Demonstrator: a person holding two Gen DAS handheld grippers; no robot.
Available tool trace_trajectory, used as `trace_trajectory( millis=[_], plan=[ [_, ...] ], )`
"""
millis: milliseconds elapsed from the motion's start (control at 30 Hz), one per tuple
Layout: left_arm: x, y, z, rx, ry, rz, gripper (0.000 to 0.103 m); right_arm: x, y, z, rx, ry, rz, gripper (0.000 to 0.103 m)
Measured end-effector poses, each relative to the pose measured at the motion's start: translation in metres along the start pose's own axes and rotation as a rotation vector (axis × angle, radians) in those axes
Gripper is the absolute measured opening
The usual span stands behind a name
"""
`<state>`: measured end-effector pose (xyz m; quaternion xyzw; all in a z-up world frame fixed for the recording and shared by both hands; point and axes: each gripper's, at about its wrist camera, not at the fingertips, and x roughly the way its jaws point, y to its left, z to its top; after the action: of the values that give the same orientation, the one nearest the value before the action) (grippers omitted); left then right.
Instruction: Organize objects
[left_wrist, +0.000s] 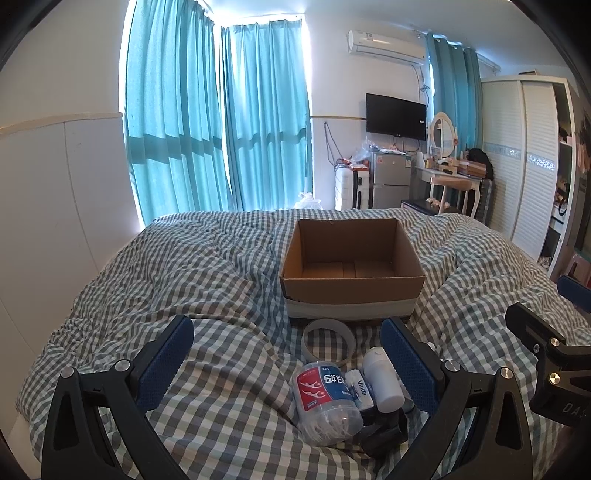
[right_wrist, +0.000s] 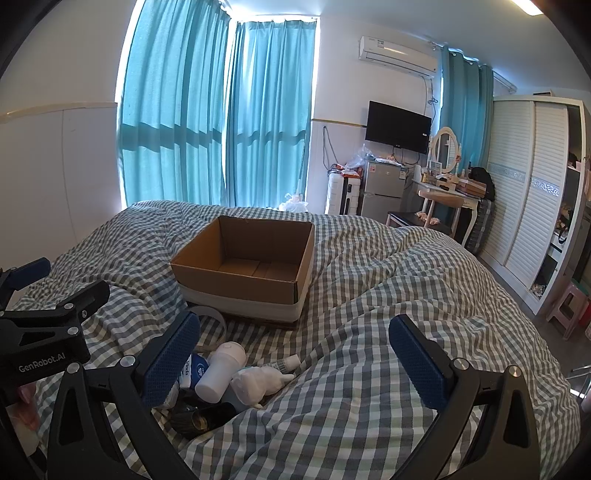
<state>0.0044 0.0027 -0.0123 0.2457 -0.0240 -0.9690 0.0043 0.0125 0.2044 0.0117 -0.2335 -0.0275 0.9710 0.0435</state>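
The cardboard box (left_wrist: 351, 269), centre frame on the bed (left_wrist: 207, 266), holds nothing. The white bottle (left_wrist: 382, 378) lies lengthwise toward it. Both grippers' jaws stand apart.

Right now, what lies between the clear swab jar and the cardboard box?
In the left wrist view, a tape ring lies on the checked quilt between the swab jar and the cardboard box.

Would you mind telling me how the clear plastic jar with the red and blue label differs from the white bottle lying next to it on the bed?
The clear jar is see-through, showing white swabs inside; the white bottle is opaque. The clear jar carries a red and blue printed label; the white bottle's visible side is plain. The clear jar looks wider than the white bottle. Both lie on their sides on the checked duvet, in front of the empty cardboard box.
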Motion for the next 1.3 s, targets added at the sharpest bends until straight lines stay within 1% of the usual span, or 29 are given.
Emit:
trace_trajectory(
  millis=[433, 733, 867, 1033, 1300],
  plan=[
    [0.0, 0.001, 0.0, -0.004, -0.003, -0.005, 0.103, -0.003, 0.002, -0.002, -0.007, -0.017, 0.002, 0.103],
    [0.007, 0.0, 0.0, 0.001, 0.014, -0.01, 0.103, 0.005, 0.001, -0.003, -0.015, -0.001, 0.02, 0.103],
    [0.019, -0.001, -0.003, 0.001, 0.042, -0.017, 0.103, 0.014, -0.001, -0.005, -0.014, 0.017, 0.031, 0.103],
    [0.04, -0.005, -0.01, 0.012, 0.092, -0.023, 0.103, 0.036, -0.003, -0.013, -0.011, 0.067, 0.034, 0.103],
    [0.08, -0.011, -0.028, 0.037, 0.201, -0.026, 0.103, 0.074, -0.003, -0.029, -0.017, 0.161, 0.043, 0.103]
  ],
)
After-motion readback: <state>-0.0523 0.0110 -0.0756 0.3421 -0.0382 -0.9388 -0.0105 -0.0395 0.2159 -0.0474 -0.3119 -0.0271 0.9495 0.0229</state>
